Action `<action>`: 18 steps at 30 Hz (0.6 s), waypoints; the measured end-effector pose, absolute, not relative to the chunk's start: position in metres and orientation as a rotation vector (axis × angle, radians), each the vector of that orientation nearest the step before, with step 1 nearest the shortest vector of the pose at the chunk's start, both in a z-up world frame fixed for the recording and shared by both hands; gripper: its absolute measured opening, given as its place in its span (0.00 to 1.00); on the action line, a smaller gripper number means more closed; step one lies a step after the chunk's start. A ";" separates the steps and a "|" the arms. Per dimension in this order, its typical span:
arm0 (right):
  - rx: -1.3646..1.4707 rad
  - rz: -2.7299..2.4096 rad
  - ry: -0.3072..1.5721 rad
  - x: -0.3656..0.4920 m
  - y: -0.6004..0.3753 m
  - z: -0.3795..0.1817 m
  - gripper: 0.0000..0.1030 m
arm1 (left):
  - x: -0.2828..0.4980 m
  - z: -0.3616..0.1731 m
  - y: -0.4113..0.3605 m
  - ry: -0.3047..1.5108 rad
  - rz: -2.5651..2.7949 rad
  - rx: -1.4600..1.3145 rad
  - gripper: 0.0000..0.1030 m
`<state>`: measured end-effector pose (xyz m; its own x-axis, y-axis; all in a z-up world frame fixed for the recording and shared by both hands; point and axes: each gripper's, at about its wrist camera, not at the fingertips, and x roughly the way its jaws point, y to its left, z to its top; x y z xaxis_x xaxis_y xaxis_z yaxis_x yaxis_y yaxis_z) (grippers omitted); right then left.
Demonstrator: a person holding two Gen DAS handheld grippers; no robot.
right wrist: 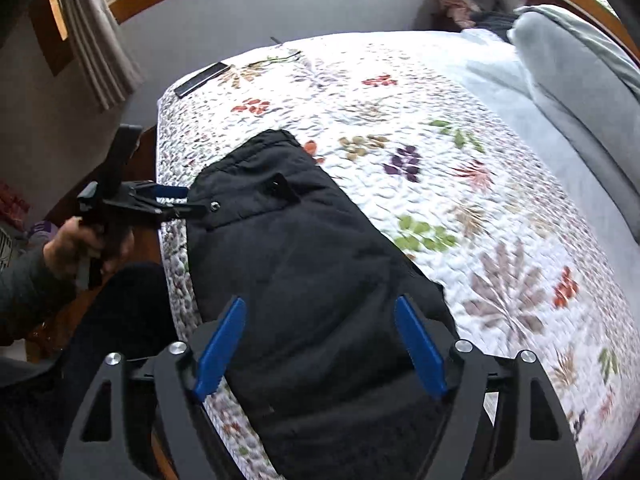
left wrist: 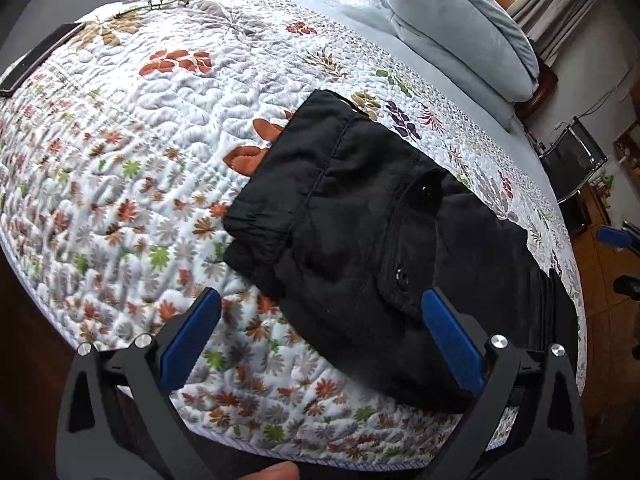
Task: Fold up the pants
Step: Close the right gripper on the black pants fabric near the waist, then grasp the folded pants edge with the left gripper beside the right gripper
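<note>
The black pants (left wrist: pixel 360 216) lie on the bed (left wrist: pixel 132 168) along its near edge as a compact, layered bundle, so the folding looks largely done; what may remain is one last fold or some squaring up, though that is a judgement from how they lie. Both tools are released. The left tool (left wrist: pixel 320 344) hangs spread wide over the bundle's end nearest it, grasping nothing. The right tool (right wrist: pixel 320 344) is spread just as wide above the other end, also empty.

The cloth is matte, thick and soft, with stitched seams, an elastic-looking gathered hem and two dark buttons (left wrist: pixel 424 190) on a flap. Underneath, the quilt is white, puffy and stitched in small pillows, printed with leaves. A smooth pale grey pillow (left wrist: pixel 460 28) sits at the far corner.
</note>
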<state>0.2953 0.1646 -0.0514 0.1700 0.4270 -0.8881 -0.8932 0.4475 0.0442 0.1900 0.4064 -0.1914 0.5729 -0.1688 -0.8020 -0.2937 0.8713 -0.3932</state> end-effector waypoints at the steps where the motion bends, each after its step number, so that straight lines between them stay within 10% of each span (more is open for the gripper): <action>1: -0.588 1.032 1.006 0.297 0.172 -0.053 0.76 | 0.191 -0.192 0.405 0.968 0.073 -0.530 0.96; 8: -0.593 1.251 1.193 0.349 0.258 -0.079 0.79 | 0.199 -0.197 0.400 0.974 0.123 -0.525 0.74; 18: -0.580 1.416 1.485 0.436 0.397 -0.151 0.92 | 0.194 -0.205 0.411 0.978 0.093 -0.624 0.88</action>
<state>0.4360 0.3974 -0.1509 -0.4189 0.2721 -0.8663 -0.8525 0.2109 0.4784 0.1940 0.4113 -0.2051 0.5696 -0.1991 -0.7975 -0.3454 0.8224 -0.4520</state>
